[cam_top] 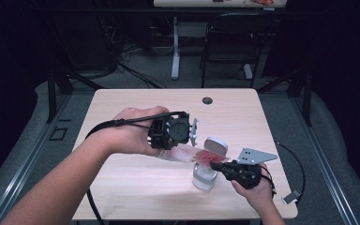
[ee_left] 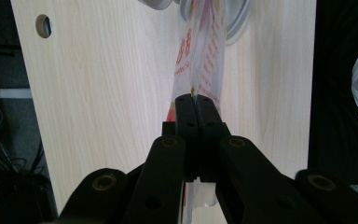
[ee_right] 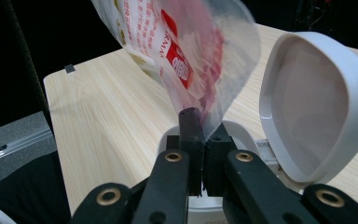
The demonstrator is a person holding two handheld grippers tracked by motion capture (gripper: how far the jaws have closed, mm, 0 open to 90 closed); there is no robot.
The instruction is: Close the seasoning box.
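Spanning the wooden table (cam_top: 122,187), you hold the clear red-printed bag (cam_top: 187,153) above the open white bin (cam_top: 205,177); your left gripper (ee_left: 193,100) clamps one end; your right gripper (ee_right: 200,123) pinches the other.

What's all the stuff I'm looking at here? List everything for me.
plastic bag: one, clear with red print, held above the table between the two grippers.
small bin: one, white, on the table toward its near right, under the bag's lower end.
bin lid: one, white, hinged open.
table: one, light wood, with a round hole near its far edge.
chair: one, dark, beyond the table.
left gripper: one, black, shut on the bag's end.
right gripper: one, black, shut on the bag's other end, above the bin.
hands: two, coming in from the near edge.
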